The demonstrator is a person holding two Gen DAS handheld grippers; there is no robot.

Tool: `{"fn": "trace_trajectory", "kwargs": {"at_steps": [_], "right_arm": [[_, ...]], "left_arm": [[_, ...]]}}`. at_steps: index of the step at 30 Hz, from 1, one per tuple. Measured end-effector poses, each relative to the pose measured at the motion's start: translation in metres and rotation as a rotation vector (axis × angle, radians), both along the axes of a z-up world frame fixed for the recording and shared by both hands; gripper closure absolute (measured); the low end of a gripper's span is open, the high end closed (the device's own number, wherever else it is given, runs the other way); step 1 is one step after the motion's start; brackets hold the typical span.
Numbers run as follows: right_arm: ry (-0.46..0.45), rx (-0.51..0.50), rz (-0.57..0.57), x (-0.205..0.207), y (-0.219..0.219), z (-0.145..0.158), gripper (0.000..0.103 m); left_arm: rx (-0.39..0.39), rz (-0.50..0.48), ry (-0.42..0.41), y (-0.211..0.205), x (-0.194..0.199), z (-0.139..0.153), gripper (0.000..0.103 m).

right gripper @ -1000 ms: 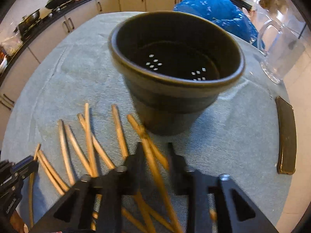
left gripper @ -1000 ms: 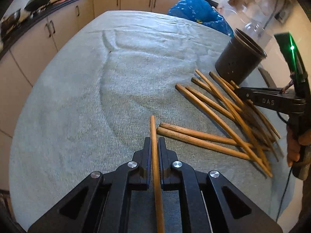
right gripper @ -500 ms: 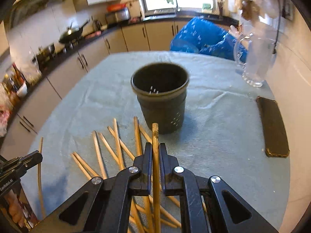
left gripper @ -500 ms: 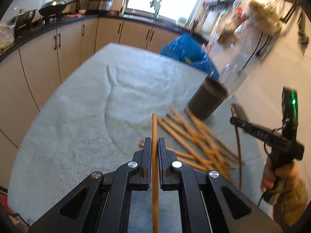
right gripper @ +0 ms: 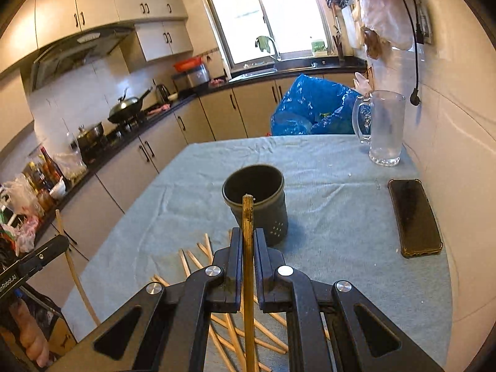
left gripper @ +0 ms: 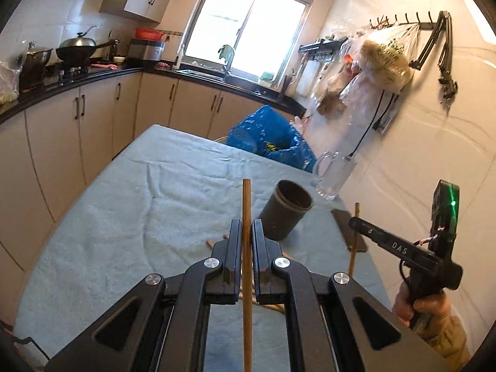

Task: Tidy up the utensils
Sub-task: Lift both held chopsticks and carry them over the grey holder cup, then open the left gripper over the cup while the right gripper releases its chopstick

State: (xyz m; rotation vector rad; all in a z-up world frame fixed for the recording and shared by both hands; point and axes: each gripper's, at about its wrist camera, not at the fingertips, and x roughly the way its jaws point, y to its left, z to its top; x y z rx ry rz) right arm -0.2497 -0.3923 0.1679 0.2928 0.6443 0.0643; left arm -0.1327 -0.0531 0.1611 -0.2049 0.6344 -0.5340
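At six o'clock in each wrist view, your black metal fingers are pinched tight on a single wooden chopstick. Your left gripper clamps a smooth, round brown chopstick that stands straight up between the pads. Your right gripper clamps a paler, speckled stick the same way, its blunt tip lined up against the cup's mouth.

Just beyond your right fingers, toward seven o'clock, the loose chopsticks lie fanned on the nubby grey-green towel that covers the table. At twelve o'clock stands the dark matte cup, round, with small drain holes in its wall. A black phone in a clear case lies flat at three o'clock, and a frosted glass mug stands at two o'clock, with a crinkled blue plastic bag behind the table edge.

In the left view, your right gripper's arm at four o'clock reads "DAS" in white letters. In the right view, the left one at nine o'clock shows lettering ending in "Robot.AI".

Compared with a second ago, both grippers have risen well off the towel: your right one, then open over the pile, now grips a stick.
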Motion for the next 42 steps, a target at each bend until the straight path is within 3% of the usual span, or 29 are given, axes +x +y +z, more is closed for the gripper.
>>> {"fn": "trace_trajectory", "kwargs": {"at_steps": [11, 18, 23, 28, 34, 39, 41, 42], "right_arm": [[-0.180, 0.050, -0.084, -0.001, -0.030, 0.064, 0.096], [-0.314, 0.118, -0.138, 0.047, -0.043, 0.105, 0.096], [-0.399, 0.135, -0.220, 0.078, -0.052, 0.112, 0.096], [-0.416, 0.122, -0.296, 0.113, -0.065, 0.094, 0.096], [-0.285, 0.118, -0.262, 0.138, -0.068, 0.046, 0.096], [-0.218, 0.116, -0.230, 0.145, -0.066, 0.025, 0.095], [-0.205, 0.120, -0.228, 0.146, -0.065, 0.022, 0.091], [-0.199, 0.122, -0.228, 0.145, -0.064, 0.021, 0.082]], "left_arm": [[-0.080, 0.003, -0.090, -0.018, 0.029, 0.048, 0.098], [-0.109, 0.025, -0.221, -0.067, 0.079, 0.097, 0.098], [-0.138, 0.070, -0.264, -0.106, 0.123, 0.114, 0.098], [-0.111, 0.080, -0.261, -0.149, 0.162, 0.100, 0.098], [-0.025, 0.061, -0.108, -0.179, 0.203, 0.050, 0.097], [-0.011, 0.084, -0.034, -0.173, 0.213, 0.029, 0.097], [-0.004, 0.083, -0.037, -0.167, 0.209, 0.028, 0.097], [0.001, 0.083, -0.040, -0.166, 0.207, 0.028, 0.095]]}}
